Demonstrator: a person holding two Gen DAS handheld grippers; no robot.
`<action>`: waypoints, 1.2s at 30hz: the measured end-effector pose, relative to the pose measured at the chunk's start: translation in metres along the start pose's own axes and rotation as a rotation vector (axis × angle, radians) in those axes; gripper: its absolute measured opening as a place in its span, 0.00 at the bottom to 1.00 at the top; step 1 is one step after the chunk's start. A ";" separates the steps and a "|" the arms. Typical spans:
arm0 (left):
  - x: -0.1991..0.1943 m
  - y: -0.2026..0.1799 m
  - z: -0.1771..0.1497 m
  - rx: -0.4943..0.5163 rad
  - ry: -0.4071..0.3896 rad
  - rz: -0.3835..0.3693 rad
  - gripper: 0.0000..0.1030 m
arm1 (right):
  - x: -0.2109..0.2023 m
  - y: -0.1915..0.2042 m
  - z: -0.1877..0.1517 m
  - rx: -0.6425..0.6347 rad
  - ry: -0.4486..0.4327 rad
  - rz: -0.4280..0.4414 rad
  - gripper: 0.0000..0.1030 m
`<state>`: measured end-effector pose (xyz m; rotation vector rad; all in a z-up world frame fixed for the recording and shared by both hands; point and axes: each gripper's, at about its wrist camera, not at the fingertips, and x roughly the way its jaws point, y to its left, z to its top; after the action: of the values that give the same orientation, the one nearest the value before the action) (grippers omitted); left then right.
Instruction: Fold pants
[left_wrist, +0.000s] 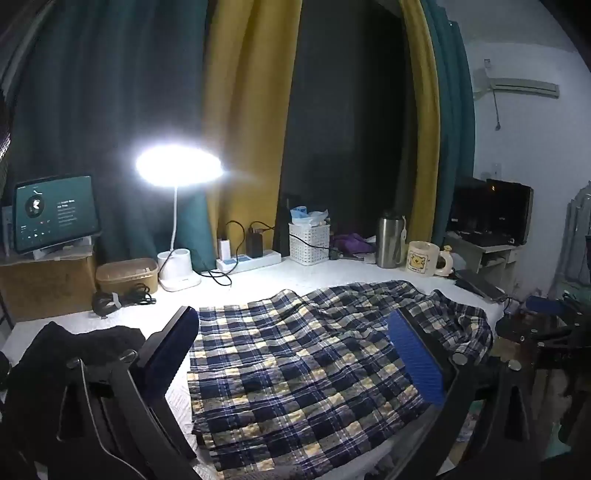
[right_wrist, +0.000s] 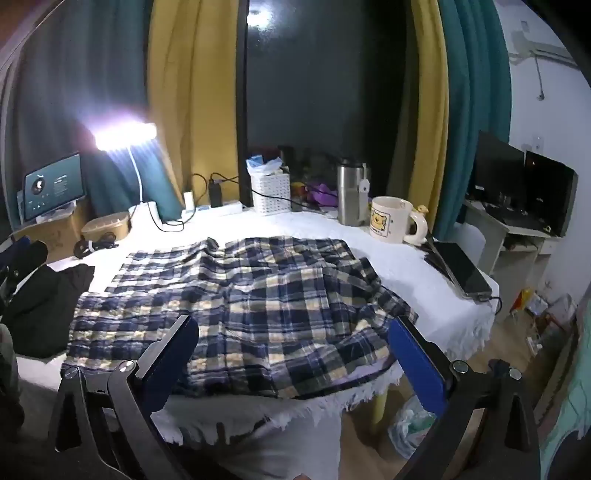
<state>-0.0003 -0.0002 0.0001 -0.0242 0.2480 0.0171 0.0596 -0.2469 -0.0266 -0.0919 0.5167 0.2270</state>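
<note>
On the white-covered surface: plaid pants spread out, folding barely begun.
Pants lie broadly flat, rumpled toward 3 o'clock, one edge reaching the near rim at 6 o'clock; judged early, since the cloth looks at most doubled over and the further folds remain; left tongs released, hovering over the fabric, empty; right tongs likewise released at the near edge, empty; black garment at 9 o'clock; mug and lamp toward 12 o'clock.
</note>
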 end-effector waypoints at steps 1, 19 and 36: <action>0.000 0.000 0.000 -0.002 -0.002 0.005 0.99 | 0.000 0.001 -0.001 0.000 0.002 -0.003 1.00; -0.006 0.001 0.005 -0.012 0.016 -0.010 0.99 | -0.007 0.004 0.005 0.011 -0.012 0.017 1.00; -0.008 0.000 0.006 -0.024 0.021 -0.017 0.99 | -0.009 -0.001 0.007 0.017 -0.019 0.002 1.00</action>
<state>-0.0067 0.0002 0.0080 -0.0505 0.2685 0.0028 0.0559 -0.2482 -0.0160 -0.0730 0.4993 0.2252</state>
